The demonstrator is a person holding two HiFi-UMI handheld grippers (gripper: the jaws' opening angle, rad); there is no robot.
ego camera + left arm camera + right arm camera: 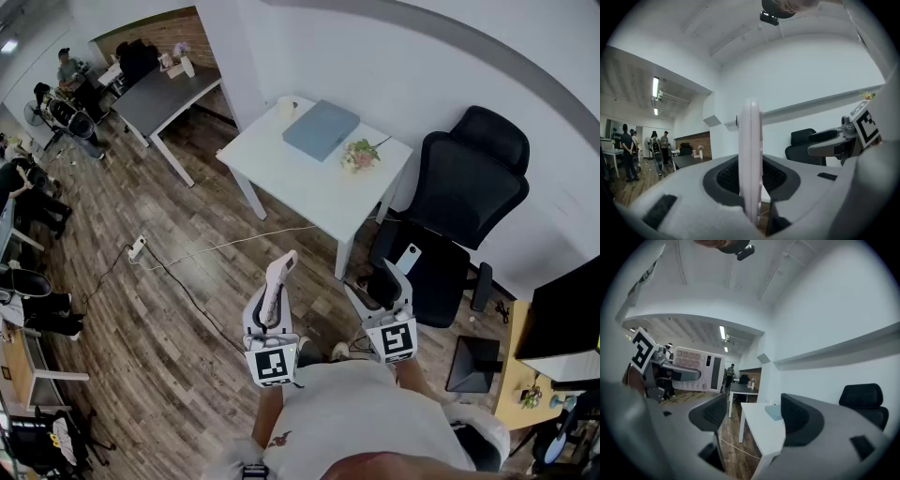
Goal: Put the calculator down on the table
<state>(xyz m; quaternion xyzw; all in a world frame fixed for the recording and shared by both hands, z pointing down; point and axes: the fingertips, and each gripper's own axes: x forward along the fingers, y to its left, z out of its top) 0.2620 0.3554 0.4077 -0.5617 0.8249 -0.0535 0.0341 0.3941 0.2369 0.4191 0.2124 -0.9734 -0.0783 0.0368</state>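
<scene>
The left gripper [269, 307] is clamping the calculator [280, 275] edge-on, level and well short of the white table [309, 183], so it is risking pivoting loose onto the floor [187, 309], while the right gripper [378, 286] is hanging open and empty, its view alone showing the calculator's keyed face.

The table [305, 187] stands ahead across open wood floor [187, 309], and only a thin cable [225, 246] crosses that floor, lying flat. The table's near and left parts are bare. Toward its far side lies a flat blue-grey folder [322, 129], with a cup [287, 107] at the back corner and flowers [359, 156] near the right edge. A black chair [459, 187] stands close at the table's right, its seat just ahead of the right tongs [382, 286]. A white wall [375, 66] backs the table.
</scene>
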